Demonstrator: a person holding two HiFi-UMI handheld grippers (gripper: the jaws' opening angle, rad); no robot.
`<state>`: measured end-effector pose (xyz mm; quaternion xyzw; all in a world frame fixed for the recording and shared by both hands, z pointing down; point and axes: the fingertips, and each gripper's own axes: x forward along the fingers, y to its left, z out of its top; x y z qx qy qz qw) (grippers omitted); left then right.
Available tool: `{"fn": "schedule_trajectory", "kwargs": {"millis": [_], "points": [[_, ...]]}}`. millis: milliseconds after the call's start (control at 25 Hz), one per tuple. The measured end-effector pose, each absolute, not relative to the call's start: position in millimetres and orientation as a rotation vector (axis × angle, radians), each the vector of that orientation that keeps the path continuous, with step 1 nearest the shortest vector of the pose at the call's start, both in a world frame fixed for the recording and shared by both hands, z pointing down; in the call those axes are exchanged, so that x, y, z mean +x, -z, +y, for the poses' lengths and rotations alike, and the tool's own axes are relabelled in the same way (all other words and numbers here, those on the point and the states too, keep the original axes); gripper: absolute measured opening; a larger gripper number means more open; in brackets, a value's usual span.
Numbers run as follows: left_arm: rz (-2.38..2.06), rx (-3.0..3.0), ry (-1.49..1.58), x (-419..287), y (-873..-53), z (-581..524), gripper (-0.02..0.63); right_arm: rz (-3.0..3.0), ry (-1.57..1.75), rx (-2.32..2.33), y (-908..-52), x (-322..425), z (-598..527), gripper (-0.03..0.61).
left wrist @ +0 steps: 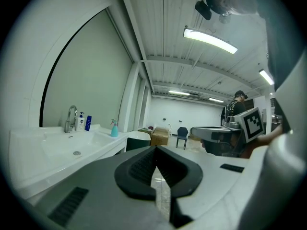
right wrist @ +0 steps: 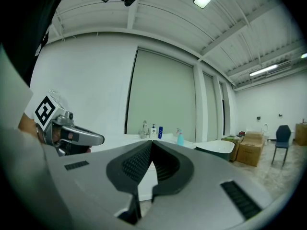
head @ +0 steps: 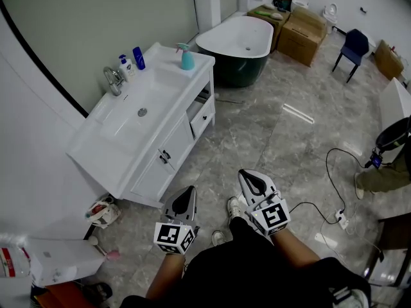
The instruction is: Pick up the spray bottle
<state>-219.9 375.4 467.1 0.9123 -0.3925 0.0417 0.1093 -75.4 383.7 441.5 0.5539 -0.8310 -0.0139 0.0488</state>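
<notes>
The teal spray bottle (head: pixel 187 58) stands upright at the far right corner of the white vanity top (head: pixel 154 98), close to the bathtub. It shows small in the left gripper view (left wrist: pixel 114 129) and in the right gripper view (right wrist: pixel 180 138). Both grippers are held near my waist over the floor, well short of the vanity. My left gripper (head: pixel 189 192) has its jaws shut with nothing in them (left wrist: pixel 154 150). My right gripper (head: pixel 248 175) is beside it, jaws also closed and empty (right wrist: pixel 151 143). Both point roughly level toward the vanity and the room beyond it.
A faucet (head: pixel 114 79), a white pump bottle (head: pixel 126 64) and a blue bottle (head: pixel 139 58) stand behind the sink basin. A dark-sided bathtub (head: pixel 237 43) sits beyond the vanity, with cardboard boxes (head: pixel 302 34) and a blue chair (head: pixel 352 49) farther back. A cable and power strip (head: pixel 340 220) lie on the floor; another person (head: pixel 385 172) is at right.
</notes>
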Motion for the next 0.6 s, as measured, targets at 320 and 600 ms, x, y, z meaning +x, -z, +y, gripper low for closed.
{"fn": "schedule_trajectory", "kwargs": {"millis": [320,600], "points": [[-1.155,2.685,-0.154,-186,-471,297,-0.006,-2.533,0.012,1.687,-446,-42,309,-0.002],[-1.187,2.679,-0.167,-153,-470,229,-0.006,-2.551,-0.001,1.66,-445,-5,247,-0.002]]}}
